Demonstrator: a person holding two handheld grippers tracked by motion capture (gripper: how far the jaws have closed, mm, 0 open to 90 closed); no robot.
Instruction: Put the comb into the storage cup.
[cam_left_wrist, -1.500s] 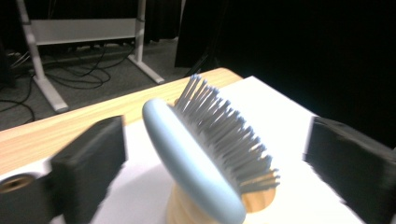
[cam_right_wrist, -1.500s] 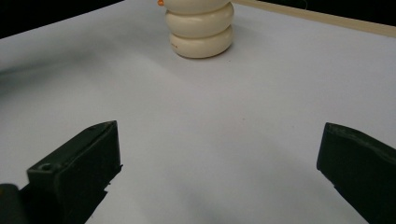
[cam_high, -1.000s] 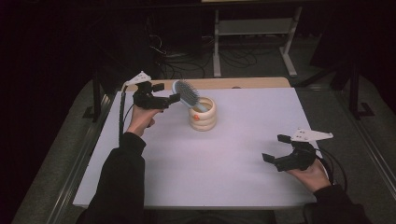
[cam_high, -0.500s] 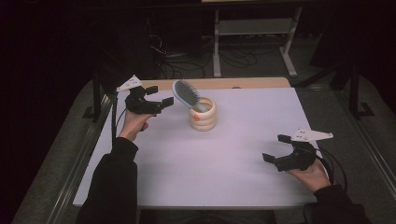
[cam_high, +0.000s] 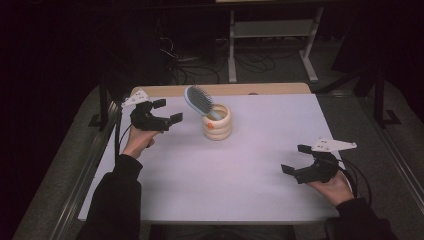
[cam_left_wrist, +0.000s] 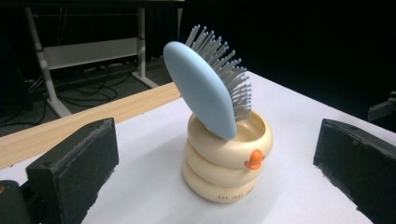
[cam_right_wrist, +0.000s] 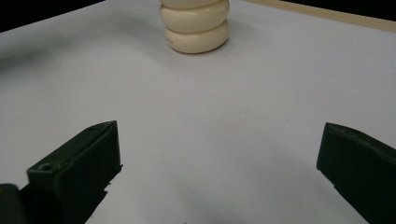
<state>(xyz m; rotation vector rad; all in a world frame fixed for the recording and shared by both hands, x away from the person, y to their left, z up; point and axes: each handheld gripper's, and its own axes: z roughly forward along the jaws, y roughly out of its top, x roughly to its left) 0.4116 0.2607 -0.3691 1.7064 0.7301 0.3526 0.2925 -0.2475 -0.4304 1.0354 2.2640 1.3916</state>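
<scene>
Left tongs (cam_high: 166, 112) wide open, drawn back from hairbrush (cam_high: 198, 100), right tongs (cam_high: 296, 159) open, unmoved

The counter (cam_high: 240, 175) has a white top with a strip of bare wood along its far edge, and on it stands a cream ringed cup (cam_high: 217, 122) (a blue hairbrush (cam_high: 198, 101) leans inside it).

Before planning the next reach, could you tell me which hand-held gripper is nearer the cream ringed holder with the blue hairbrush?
Left. The left hand-held gripper hovers beside the cream ringed holder; the right hand-held gripper sits far off, near the table's front edge.
</scene>
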